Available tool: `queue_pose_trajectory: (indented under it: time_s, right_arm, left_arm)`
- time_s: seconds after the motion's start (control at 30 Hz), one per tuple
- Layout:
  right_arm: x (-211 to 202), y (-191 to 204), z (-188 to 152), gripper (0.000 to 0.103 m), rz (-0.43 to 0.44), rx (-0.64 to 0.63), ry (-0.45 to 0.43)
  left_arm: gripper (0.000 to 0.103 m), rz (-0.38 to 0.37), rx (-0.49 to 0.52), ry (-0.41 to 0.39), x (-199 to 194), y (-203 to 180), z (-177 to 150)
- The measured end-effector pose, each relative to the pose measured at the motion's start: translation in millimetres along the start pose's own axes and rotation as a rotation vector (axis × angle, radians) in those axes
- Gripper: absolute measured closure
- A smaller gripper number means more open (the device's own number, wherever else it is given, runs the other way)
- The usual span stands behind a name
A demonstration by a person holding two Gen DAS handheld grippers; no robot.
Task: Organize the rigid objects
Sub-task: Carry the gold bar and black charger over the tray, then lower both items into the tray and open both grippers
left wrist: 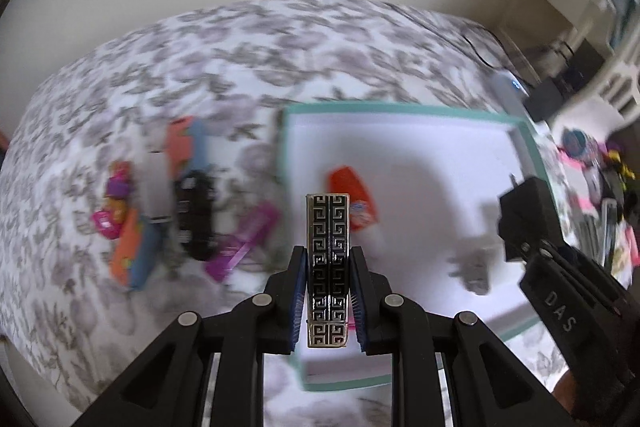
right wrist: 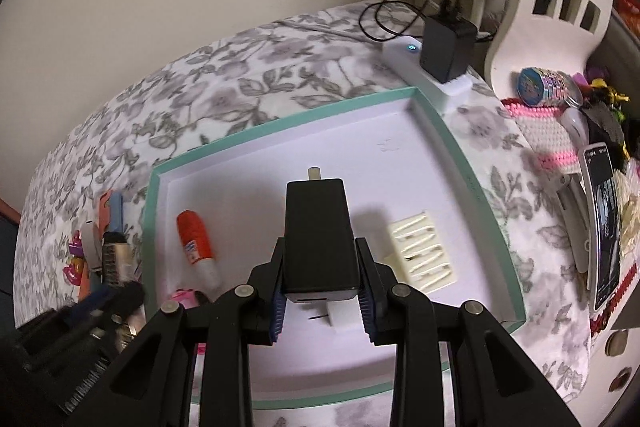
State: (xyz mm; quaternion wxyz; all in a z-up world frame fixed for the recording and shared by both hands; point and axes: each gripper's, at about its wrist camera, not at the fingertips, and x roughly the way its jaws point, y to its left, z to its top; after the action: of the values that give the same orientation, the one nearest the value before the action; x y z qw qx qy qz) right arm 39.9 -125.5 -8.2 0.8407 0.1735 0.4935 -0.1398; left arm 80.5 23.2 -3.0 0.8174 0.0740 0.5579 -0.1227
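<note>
Floral bedspread (right wrist: pixel 256 83) under teal-rimmed tray (right wrist: pixel 480 183) holding orange tube (right wrist: pixel 196 243), cream comb (right wrist: pixel 422 251). Left gripper (left wrist: pixel 329 267) clamping patterned bar (left wrist: pixel 328 247); right gripper (right wrist: pixel 320 267) clamping black charger (right wrist: pixel 318 231).

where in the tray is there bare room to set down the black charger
The far half of the tray, between the far rim and the black charger, is bare, as is the near strip. The middle band is crowded by the orange tube at left and the cream piece at right.
</note>
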Motion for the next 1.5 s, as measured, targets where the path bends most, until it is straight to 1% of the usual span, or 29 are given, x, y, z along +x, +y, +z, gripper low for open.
queue_pose_trajectory:
  time_s: [0.13,0.27,0.43,0.63,0.87,1.13,1.23,1.5]
  right_arm:
    - [0,-8,2,0.071,0.010,0.018,-0.001]
    - [3,-13,3,0.071,0.007,0.025,0.005]
    - [6,-15,2,0.071,-0.008,0.019,0.012]
    - [14,-16,2,0.071,-0.001,0.018,0.035]
    - [24,-18,-1,0.071,0.000,0.025,0.067]
    - [14,-17,1,0.070,-0.006,0.026,0.044]
    - [6,-16,3,0.068,0.000,0.024,0.020]
    - [-18,-11,8,0.068,0.013,0.018,-0.048]
  left_arm:
    - [0.081,-0.004,0.040,0.017,9,-21,-3]
    - [0.081,-0.005,0.044,0.038,19,-30,-6]
    - [0.081,0.001,0.040,0.052,27,-33,-7]
    - [0.081,0.015,0.041,0.070,35,-34,-7]
    - [0.080,0.020,0.042,0.067,35,-34,-5]
    - [0.079,0.015,0.018,0.051,29,-27,-3]
    - [0.077,0.010,0.004,0.044,26,-23,-2]
    - [0.076,0.006,-0.031,0.011,12,-12,3]
